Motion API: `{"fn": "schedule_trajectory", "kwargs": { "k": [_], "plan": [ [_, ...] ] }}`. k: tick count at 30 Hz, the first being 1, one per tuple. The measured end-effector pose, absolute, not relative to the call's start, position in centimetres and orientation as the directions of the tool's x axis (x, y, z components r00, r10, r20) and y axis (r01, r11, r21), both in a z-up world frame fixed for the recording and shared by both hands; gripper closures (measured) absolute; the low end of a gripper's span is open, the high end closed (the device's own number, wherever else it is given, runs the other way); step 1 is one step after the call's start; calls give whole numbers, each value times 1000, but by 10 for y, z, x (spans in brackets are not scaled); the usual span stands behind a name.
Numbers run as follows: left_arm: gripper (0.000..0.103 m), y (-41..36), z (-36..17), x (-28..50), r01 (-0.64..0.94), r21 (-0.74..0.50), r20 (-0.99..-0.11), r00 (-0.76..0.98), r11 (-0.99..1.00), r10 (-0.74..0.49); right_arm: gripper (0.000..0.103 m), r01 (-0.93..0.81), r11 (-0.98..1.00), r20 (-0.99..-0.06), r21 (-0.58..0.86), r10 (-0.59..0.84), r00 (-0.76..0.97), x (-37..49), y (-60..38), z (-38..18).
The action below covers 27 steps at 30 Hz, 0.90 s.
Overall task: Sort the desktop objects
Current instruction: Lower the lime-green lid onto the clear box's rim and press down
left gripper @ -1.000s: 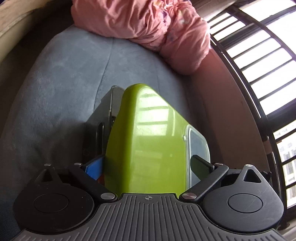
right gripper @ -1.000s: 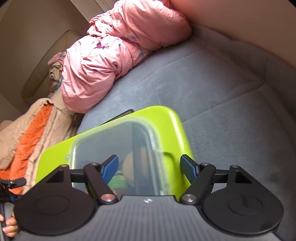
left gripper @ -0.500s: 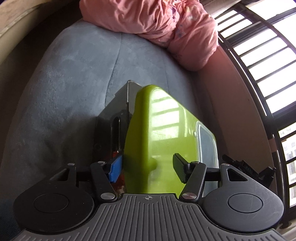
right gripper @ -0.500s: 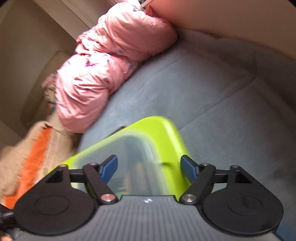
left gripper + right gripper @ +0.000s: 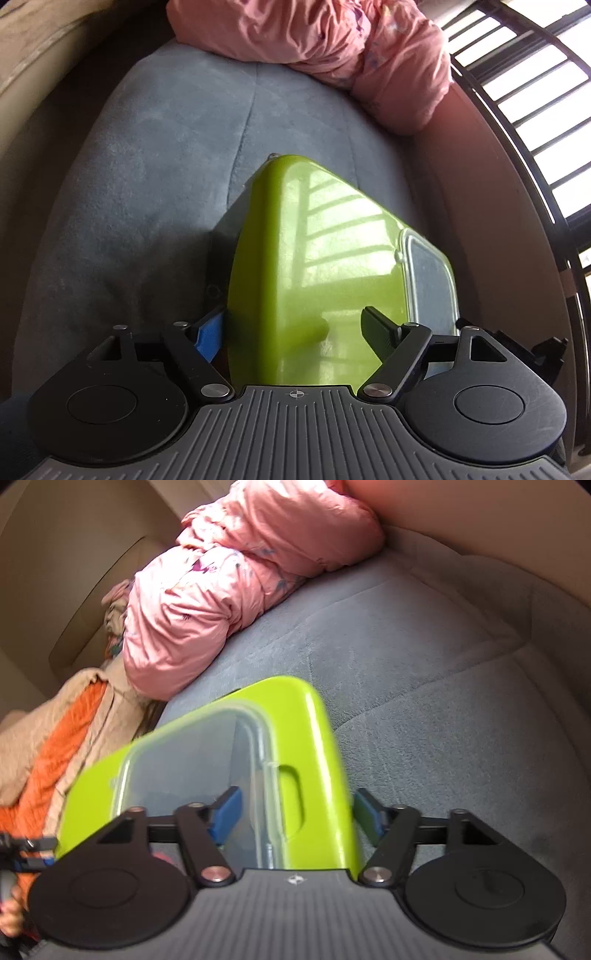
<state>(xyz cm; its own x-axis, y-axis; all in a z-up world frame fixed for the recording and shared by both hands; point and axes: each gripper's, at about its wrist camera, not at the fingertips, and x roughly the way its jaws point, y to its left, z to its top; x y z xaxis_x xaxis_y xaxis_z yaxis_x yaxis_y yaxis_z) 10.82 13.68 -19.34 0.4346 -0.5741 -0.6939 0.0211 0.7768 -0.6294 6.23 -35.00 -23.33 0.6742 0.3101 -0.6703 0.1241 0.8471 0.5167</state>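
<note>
A grey-blue cushion (image 5: 155,177) fills the background, with a pink quilt (image 5: 332,48) bunched at its far end, ahead of both grippers; barred windows (image 5: 535,110) run along the right of the left wrist view.

The lime-green lid (image 5: 314,266), with its clear plastic window (image 5: 430,280), lies tilted directly in front of the left gripper (image 5: 291,332). The lid's left edge sits between the fingers: the blue-padded left finger (image 5: 208,338) is just under and beside that edge, the right finger (image 5: 380,336) above the green surface. Fingers moderately spread; whether they actually pinch the lid cannot be told. Compared with half a second ago the spread is wider, and the dark box beneath the lid is mostly hidden; only a grey corner (image 5: 236,210) shows to the left.

In the right wrist view the same lid (image 5: 306,738) spans the right gripper (image 5: 295,808), slightly blurred. Its right rim with the recessed slot (image 5: 291,797) lies between the fingers, which straddle it at medium width, as before; contact is unclear. An orange-and-tan blanket (image 5: 48,746) lies to the left.
</note>
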Motion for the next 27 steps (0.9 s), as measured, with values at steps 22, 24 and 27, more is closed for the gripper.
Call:
{"fn": "schedule_trajectory", "kwargs": {
  "k": [22,24,27],
  "plan": [
    [9,170,-221,158,-147,-656,-722,406,740,-560,43,108,912,-699,396,223,679,92,-295,-213],
    [9,175,-223,160,-162,-664,-720,402,730,-566,41,83,926,-705,369,220,675,92,-283,-216],
    [9,180,-224,159,-178,-677,-714,396,714,-578,39,90,934,-706,345,196,680,92,-274,-216]
  ]
}}
